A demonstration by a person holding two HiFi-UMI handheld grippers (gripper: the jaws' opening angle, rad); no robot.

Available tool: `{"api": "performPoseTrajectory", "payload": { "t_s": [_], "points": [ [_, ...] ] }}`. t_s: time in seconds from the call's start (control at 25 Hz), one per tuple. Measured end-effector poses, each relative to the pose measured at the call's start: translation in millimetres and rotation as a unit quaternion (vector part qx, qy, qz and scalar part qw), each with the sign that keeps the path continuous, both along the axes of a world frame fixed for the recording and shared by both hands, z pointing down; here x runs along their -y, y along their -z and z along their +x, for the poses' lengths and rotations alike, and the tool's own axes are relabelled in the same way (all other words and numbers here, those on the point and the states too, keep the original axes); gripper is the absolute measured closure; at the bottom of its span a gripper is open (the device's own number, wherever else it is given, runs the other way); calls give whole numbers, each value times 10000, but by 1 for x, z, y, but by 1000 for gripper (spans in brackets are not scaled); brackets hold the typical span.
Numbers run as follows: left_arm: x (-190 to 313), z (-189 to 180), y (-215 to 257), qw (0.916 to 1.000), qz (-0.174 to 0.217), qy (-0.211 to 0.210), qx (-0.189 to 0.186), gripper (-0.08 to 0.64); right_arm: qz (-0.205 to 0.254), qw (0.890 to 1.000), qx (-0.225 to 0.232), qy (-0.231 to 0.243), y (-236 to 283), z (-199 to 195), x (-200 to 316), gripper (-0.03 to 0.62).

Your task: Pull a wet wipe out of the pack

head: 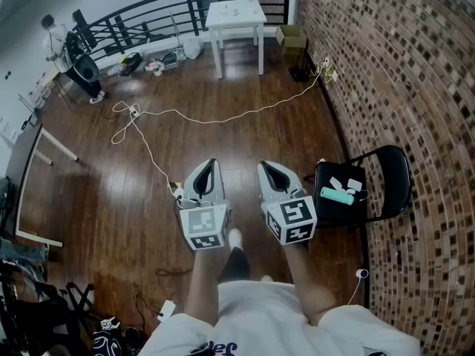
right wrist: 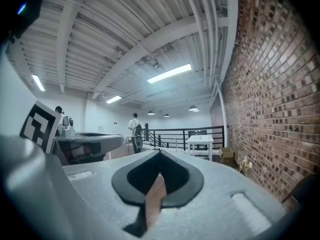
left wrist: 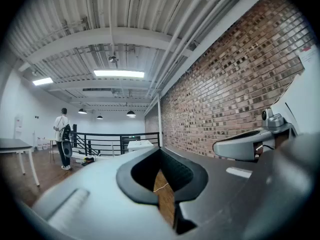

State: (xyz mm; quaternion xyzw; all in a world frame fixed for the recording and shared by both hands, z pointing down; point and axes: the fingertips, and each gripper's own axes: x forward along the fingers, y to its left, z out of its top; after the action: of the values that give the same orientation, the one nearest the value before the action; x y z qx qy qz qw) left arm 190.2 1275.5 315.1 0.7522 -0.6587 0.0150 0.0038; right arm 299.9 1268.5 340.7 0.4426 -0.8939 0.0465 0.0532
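Note:
A teal wet wipe pack [head: 337, 195] lies on the seat of a black folding chair [head: 392, 170] by the brick wall, with white items [head: 349, 183] beside it. My left gripper [head: 211, 163] and right gripper [head: 265, 166] are held side by side, level, over the wooden floor to the left of the chair. In the left gripper view the left gripper [left wrist: 160, 150] has its jaw tips together with nothing between them. In the right gripper view the right gripper [right wrist: 160, 151] is likewise shut and empty. The pack does not show in either gripper view.
A brick wall [head: 415, 87] runs along the right. A white table [head: 236, 12] and a cardboard box [head: 291, 35] stand at the far end by a black railing [head: 148, 17]. A white cable [head: 223, 117] crosses the floor. A person [head: 70, 50] stands far left.

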Motion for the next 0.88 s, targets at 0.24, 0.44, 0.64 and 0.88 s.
{"api": "performPoseTrajectory", "payload": {
  "t_s": [0.24,0.44,0.64,0.88],
  "points": [
    [100,-62,17,9996,251,-117,-11,543,263,9996,13,86,28,-67,99,603],
    [158,-105,34,9988,415,-253,-49,543,357,9993,-2,60,41,-116,158,603],
    [203,-128,23,9988,325,-308,-222,543,243,9995,-174,127,30,-141,200,603],
    [253,-133,11,9987,233,-366,-276,543,147,9997,-155,151,21,-149,257,603]
  ]
}}
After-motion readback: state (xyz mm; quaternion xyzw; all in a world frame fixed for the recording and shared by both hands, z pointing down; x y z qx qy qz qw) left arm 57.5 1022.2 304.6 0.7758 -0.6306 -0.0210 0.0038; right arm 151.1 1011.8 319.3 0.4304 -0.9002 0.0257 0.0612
